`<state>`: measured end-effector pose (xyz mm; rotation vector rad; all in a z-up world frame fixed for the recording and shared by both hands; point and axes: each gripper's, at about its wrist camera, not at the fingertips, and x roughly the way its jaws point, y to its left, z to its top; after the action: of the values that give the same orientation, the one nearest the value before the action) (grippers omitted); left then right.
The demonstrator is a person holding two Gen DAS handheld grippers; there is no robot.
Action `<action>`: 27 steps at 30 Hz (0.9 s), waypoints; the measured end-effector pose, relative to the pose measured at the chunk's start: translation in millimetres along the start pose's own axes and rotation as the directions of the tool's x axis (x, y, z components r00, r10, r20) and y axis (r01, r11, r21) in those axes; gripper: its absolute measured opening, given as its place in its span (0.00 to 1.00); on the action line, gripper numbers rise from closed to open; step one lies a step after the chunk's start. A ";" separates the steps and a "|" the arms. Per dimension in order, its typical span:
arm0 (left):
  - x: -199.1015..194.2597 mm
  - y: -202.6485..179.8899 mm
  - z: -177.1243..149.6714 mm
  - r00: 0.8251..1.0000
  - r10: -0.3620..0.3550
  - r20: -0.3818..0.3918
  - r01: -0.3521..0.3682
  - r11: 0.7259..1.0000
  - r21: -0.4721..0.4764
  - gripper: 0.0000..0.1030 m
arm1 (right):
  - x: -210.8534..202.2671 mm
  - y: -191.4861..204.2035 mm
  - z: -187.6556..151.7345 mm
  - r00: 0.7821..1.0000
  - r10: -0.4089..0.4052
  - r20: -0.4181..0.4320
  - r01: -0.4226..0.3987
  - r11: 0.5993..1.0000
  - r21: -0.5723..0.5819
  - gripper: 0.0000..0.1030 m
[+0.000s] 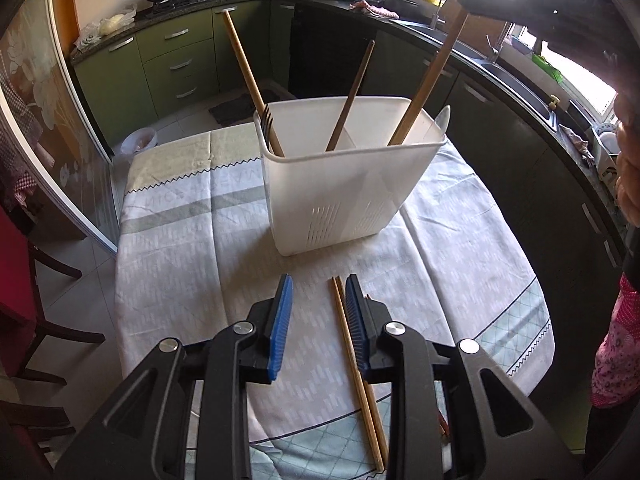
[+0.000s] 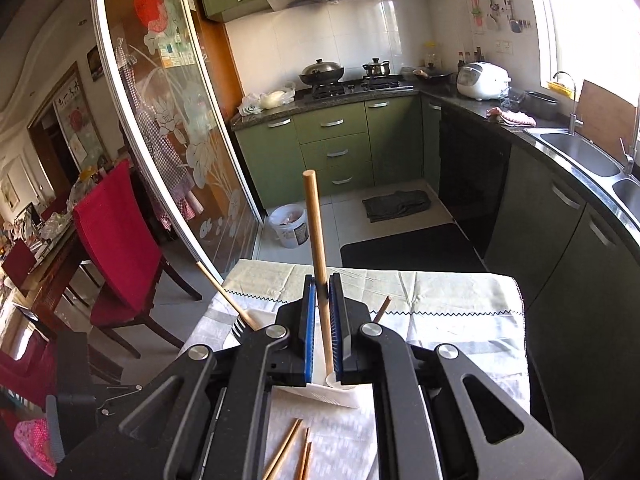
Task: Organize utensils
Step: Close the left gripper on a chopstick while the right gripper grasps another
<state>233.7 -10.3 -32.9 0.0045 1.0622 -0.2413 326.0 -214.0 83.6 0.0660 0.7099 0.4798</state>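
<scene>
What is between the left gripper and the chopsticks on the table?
Nothing visible. The left gripper is open just above the chopsticks, which lie bare on the tablecloth beside its right pad. The white holder stands farther back, out of the way.

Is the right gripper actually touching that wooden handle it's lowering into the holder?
Touching. In the right wrist view the right gripper has both blue fingers pressed against the light wooden handle, with no gap on either side.
</scene>
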 end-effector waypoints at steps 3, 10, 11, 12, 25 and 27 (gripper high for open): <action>17.6 -7.2 -5.8 0.998 -0.020 -0.052 0.020 1.000 -0.006 0.26 | -17.3 -1.8 -5.7 1.000 0.021 0.020 -0.021 1.000 -0.003 0.08; 71.2 -22.9 -25.8 0.978 -0.021 -0.207 0.022 1.000 -0.001 0.26 | -55.0 -6.1 -21.0 0.998 0.042 0.046 -0.041 0.999 -0.035 0.08; 78.3 -22.8 -27.6 0.974 -0.017 -0.224 0.016 1.000 -0.005 0.26 | -60.8 -7.6 -23.2 0.998 0.048 0.052 -0.046 0.998 -0.034 0.09; 84.9 -23.1 -29.2 0.970 -0.012 -0.243 0.010 1.000 -0.008 0.26 | -67.0 -8.7 -25.4 0.997 0.053 0.056 -0.051 0.998 -0.034 0.13; 115.1 -38.9 -42.1 0.943 0.071 -0.326 -0.060 0.997 0.044 0.25 | -121.2 -46.3 -77.8 0.996 0.076 0.046 -0.076 0.997 -0.017 0.17; 117.7 -42.5 -42.9 0.940 0.090 -0.330 -0.076 0.996 0.056 0.22 | -122.8 -51.4 -83.9 0.997 0.075 0.037 -0.074 0.997 -0.008 0.17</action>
<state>242.7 -69.4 -150.9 0.1322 1.3905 -0.1901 212.4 -322.9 83.5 0.0948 0.6708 0.5513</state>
